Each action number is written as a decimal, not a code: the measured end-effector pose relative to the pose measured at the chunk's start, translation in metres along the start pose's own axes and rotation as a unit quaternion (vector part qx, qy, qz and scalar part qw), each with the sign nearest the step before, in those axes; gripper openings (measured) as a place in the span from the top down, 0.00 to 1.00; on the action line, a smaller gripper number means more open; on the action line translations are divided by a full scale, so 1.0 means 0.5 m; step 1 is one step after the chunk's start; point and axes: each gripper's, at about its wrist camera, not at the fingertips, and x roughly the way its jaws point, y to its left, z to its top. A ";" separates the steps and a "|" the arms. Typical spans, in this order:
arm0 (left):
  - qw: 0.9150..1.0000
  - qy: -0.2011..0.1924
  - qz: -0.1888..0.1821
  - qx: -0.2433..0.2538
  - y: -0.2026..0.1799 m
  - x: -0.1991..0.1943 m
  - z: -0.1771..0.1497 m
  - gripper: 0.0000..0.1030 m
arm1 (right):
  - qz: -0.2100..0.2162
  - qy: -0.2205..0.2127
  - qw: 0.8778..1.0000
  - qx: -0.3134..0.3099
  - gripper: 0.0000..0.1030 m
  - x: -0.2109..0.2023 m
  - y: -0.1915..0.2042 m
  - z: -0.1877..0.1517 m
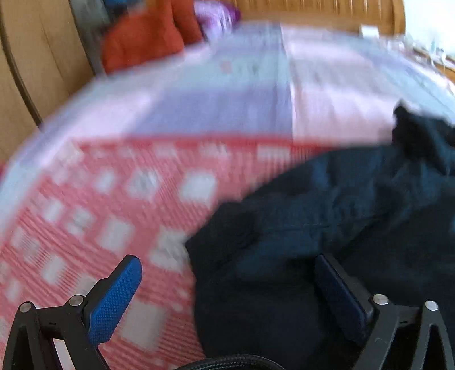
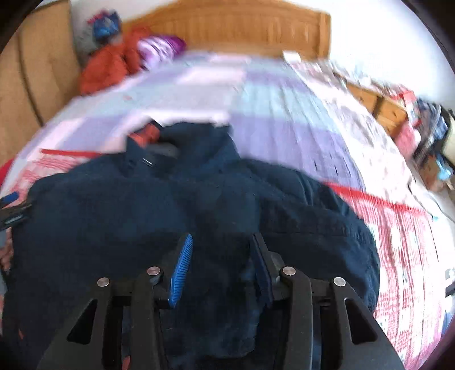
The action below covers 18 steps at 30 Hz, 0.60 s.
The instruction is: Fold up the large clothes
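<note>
Two grippers are seen over a dark blue jacket (image 2: 199,205) spread on the bed (image 2: 284,113). The left gripper (image 1: 227,281) jaws are spread wide, released, straddling the jacket's edge. The right gripper (image 2: 221,264) jaws are partly parted above bunched cloth; contact cannot be told. Bare checked bedding is left beyond, up to the wooden headboard (image 2: 241,28).

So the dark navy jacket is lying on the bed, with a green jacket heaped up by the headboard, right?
Not quite. The dark navy jacket does lie on the bed, but the jacket by the headboard is orange-red, not green; the right wrist view shows it.
</note>
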 end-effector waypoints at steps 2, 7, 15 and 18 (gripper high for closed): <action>0.997 0.050 -0.038 -0.049 0.029 0.040 -0.002 0.00 | 0.044 0.024 0.998 0.049 0.44 0.032 -0.044 -0.015; 1.000 0.007 -0.008 -0.024 0.011 -0.030 0.009 0.04 | 0.018 -0.019 0.997 0.075 0.44 -0.052 -0.069 -0.044; 0.995 -0.054 -0.020 0.084 -0.056 -0.124 -0.105 0.03 | -0.009 -0.002 1.000 -0.028 0.42 -0.098 0.000 -0.175; 0.999 -0.019 -0.031 0.017 0.000 -0.090 -0.107 0.01 | -0.013 0.002 0.999 0.049 0.45 -0.104 -0.071 -0.199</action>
